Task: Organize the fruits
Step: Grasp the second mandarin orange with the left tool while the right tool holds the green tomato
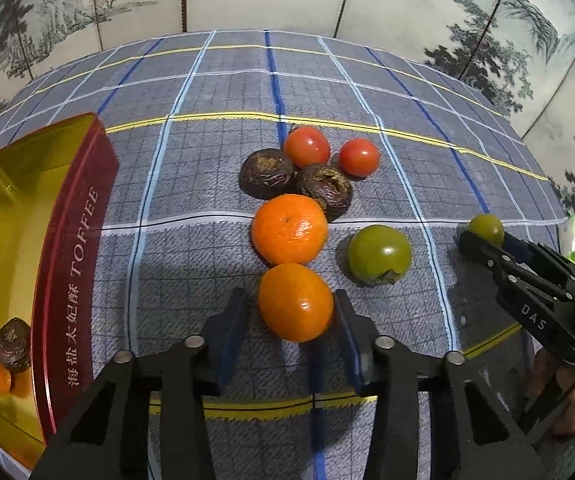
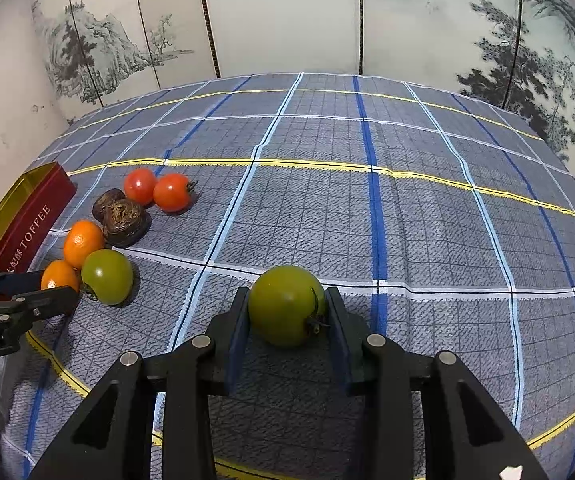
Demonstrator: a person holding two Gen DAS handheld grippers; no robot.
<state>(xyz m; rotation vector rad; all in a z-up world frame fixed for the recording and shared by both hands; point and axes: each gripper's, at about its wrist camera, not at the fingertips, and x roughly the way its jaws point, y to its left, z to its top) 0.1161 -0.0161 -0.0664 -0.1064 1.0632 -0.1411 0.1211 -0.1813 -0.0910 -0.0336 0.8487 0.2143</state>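
On the checked worktop, the right gripper has closed onto a green tomato, presumably for sorting. The left gripper brackets the nearest mandarin, one pad touching, not clamped. The toffee tin already holds fruit.

Left gripper: near mandarin between the jaws, second mandarin just ahead touching it, tin far left. Right gripper: tomato between the jaws, fruit cluster ahead-left, all on tablecloth.
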